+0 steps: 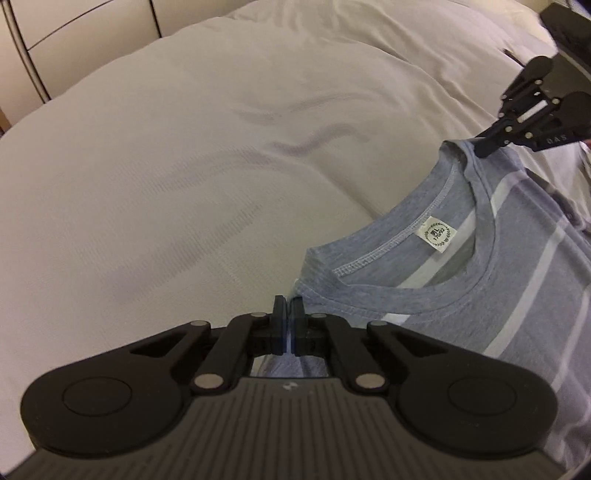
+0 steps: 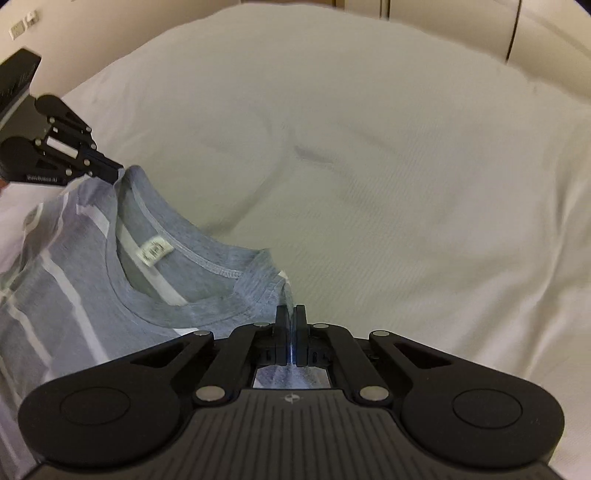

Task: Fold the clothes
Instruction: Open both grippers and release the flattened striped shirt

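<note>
A grey-blue T-shirt [image 1: 461, 280] with white stripes hangs stretched between my two grippers above a white bed, collar and label facing the cameras. My left gripper [image 1: 289, 314] is shut on the shirt's shoulder edge beside the collar. My right gripper [image 2: 291, 321] is shut on the opposite shoulder edge. In the left wrist view the right gripper [image 1: 484, 149] shows at the far right, pinching the shirt's far shoulder. In the right wrist view the shirt [image 2: 92, 280] hangs at the left and the left gripper [image 2: 114, 173] pinches its far shoulder.
The white bedsheet [image 1: 184, 166] with soft wrinkles spreads below and ahead in both views [image 2: 406, 184]. Pale cabinet doors [image 1: 74, 33] stand beyond the bed's far edge. A wall with a socket plate [image 2: 18, 29] is at the upper left.
</note>
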A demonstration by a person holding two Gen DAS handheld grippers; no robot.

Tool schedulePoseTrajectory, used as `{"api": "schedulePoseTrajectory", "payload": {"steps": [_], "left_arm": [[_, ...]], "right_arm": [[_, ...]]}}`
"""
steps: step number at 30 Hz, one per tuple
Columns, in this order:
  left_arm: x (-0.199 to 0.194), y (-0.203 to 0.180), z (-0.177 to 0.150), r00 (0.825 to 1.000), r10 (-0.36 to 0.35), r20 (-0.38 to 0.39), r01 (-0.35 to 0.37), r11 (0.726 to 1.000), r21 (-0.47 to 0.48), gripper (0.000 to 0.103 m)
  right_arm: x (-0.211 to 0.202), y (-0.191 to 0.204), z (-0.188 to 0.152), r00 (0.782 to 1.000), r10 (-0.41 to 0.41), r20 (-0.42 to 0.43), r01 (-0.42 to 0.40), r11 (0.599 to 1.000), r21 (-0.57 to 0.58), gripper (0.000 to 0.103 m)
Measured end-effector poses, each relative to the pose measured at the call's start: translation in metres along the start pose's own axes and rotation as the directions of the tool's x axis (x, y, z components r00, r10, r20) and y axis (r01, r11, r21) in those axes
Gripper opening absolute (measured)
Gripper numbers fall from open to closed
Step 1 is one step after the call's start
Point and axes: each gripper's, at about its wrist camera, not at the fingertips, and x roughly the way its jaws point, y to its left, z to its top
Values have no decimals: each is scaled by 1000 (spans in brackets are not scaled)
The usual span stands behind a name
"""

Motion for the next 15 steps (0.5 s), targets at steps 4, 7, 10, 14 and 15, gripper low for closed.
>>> {"api": "schedulePoseTrajectory", "payload": {"steps": [4, 7, 10, 14, 15], "left_arm": [[28, 13, 8, 999, 25, -46, -28, 997, -70, 1], [45, 16, -1, 993, 59, -102, -68, 994, -90, 11], [34, 20, -10, 991, 103, -80, -113, 984, -138, 22], [3, 20, -26, 987, 146, -61, -156, 968, -197, 20], [-4, 14, -29, 988, 142, -57, -151, 967, -205, 20]], "right_arm": [[9, -8, 14, 997, -69, 28, 70, 998, -4, 0], [24, -14, 13, 991, -125, 39, 124, 992, 19, 0], [24, -21, 5, 987, -156, 38, 152, 983, 99, 11], [-11, -27, -19, 980, -188, 69, 172, 966, 194, 17], [-21, -26, -27, 979, -189, 73, 170, 962, 215, 18]]}}
